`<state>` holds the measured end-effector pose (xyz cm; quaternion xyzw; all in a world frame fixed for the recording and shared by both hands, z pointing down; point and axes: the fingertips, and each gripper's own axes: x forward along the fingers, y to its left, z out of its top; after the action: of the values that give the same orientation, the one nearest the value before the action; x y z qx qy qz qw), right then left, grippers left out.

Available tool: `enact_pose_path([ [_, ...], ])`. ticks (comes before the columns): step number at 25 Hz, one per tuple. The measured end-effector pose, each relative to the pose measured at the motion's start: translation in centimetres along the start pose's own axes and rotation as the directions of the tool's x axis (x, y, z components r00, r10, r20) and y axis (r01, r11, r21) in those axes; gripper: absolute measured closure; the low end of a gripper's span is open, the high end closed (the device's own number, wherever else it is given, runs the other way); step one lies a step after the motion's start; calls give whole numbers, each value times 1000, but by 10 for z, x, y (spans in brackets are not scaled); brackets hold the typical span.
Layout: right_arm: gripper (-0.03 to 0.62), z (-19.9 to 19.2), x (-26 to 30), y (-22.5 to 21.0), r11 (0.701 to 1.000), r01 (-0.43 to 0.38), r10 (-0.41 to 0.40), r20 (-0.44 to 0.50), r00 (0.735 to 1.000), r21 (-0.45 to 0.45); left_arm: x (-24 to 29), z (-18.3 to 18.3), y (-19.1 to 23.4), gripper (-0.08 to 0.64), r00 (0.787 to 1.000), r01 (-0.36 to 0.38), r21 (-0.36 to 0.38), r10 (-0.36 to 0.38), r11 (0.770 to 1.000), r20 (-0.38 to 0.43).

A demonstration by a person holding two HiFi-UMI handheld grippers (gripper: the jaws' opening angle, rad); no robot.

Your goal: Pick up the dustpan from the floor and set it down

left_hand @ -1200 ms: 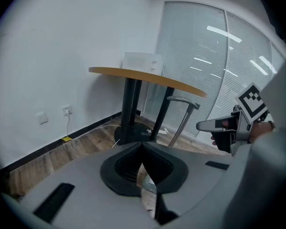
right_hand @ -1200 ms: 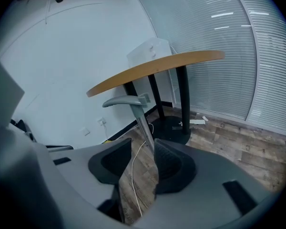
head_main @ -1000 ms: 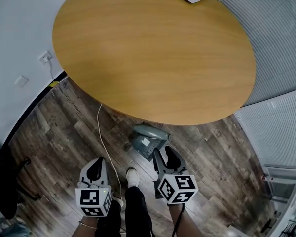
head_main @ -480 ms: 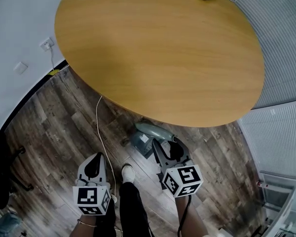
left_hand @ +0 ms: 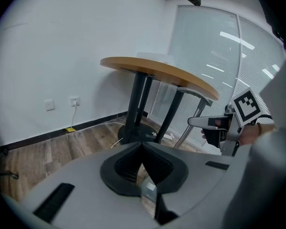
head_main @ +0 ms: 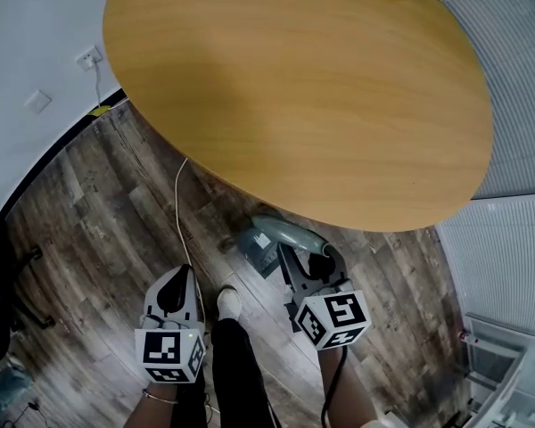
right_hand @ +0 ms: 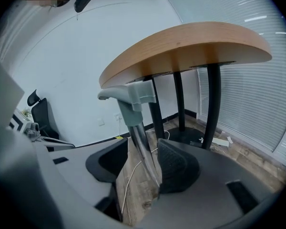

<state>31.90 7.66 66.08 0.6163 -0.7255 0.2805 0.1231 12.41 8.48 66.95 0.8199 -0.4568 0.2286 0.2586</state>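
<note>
Two jaws of the right gripper [right_hand: 144, 145] stand wide apart around the handle of the grey dustpan [head_main: 267, 239]. The handle leans on the right pad and leaves a gap at the left one. The dustpan lies just beyond that gripper, below the near edge of the round table [head_main: 294, 87]. To the left, the left gripper [left_hand: 141, 147] is closed and empty.

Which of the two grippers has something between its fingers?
The right gripper: the grey dustpan handle stands between its spread fingers. On the left gripper the fingers meet at the tips, with nothing between them.
</note>
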Motion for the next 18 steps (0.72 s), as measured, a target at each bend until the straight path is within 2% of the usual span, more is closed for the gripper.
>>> enact_pose_path([
  [2, 392, 4, 0, 1, 1000, 5, -4, 17, 1000, -28, -1, -1, 0, 545, 1000, -3, -5, 3, 1000, 1],
  [5, 444, 6, 0, 0, 999, 18, -17, 24, 1000, -45, -4, -2, 0, 545, 1000, -5, -9, 5, 1000, 1],
  [10, 475, 9, -2, 0, 998, 21, -19, 36, 999, -56, -5, -4, 0, 544, 1000, -8, -10, 8, 1000, 6],
  [18, 485, 7, -4, -1, 993, 58, -53, 50, 997, -101, -6, -9, -2, 545, 1000, -16, -24, 16, 1000, 9],
])
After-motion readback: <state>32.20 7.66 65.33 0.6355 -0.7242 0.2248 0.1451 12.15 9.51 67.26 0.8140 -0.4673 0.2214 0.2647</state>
